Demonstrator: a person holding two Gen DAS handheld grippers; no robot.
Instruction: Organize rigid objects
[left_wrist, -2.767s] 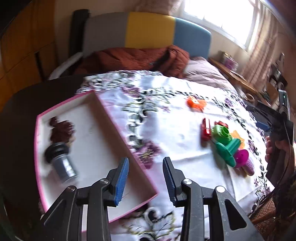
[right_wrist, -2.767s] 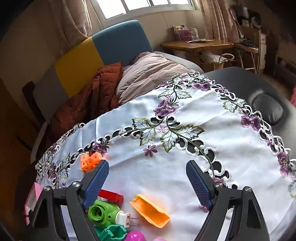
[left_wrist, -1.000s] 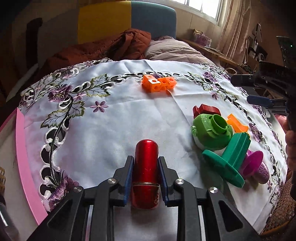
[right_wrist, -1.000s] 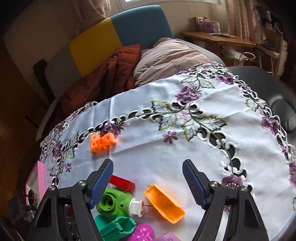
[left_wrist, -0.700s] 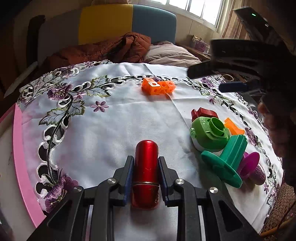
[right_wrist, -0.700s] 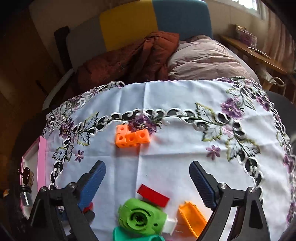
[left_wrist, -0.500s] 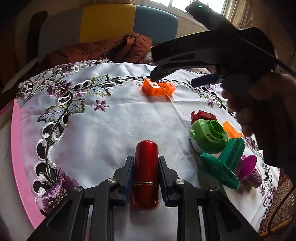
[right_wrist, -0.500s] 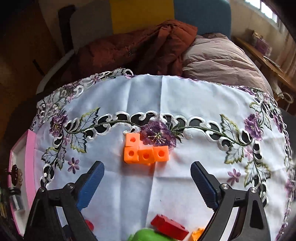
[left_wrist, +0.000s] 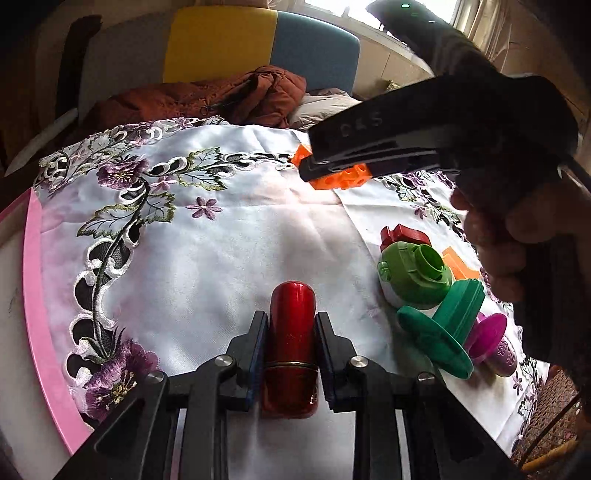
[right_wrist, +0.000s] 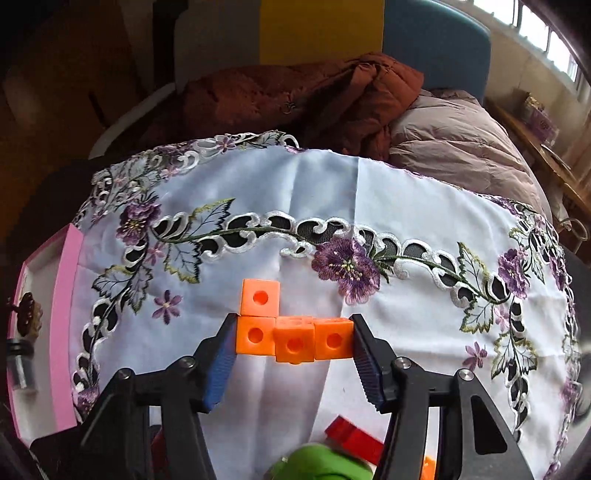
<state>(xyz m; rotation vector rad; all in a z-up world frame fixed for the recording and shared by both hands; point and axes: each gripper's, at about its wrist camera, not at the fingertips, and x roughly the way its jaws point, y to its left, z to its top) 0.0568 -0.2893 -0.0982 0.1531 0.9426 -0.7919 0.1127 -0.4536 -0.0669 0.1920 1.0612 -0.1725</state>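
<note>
My left gripper (left_wrist: 290, 325) is shut on a glossy red cylinder (left_wrist: 291, 332) and holds it over the white embroidered cloth. My right gripper (right_wrist: 293, 338) has closed around an L-shaped piece of orange cubes (right_wrist: 291, 332); both pads touch the ends of its three-cube row. In the left wrist view the right gripper (left_wrist: 314, 162) covers part of the orange cubes (left_wrist: 343, 179) at the far side of the cloth.
A pink-rimmed tray (left_wrist: 35, 295) lies at the left; in the right wrist view the tray (right_wrist: 64, 314) holds a small jar (right_wrist: 20, 363) and a brown item. At the right lie a green plug (left_wrist: 415, 273), a teal piece (left_wrist: 439, 328), a magenta piece (left_wrist: 487, 336) and a red block (left_wrist: 404, 234).
My right gripper has moved left and forward over the cloth, come down on the orange cubes and closed on them. My left gripper keeps holding the red cylinder in about the same place.
</note>
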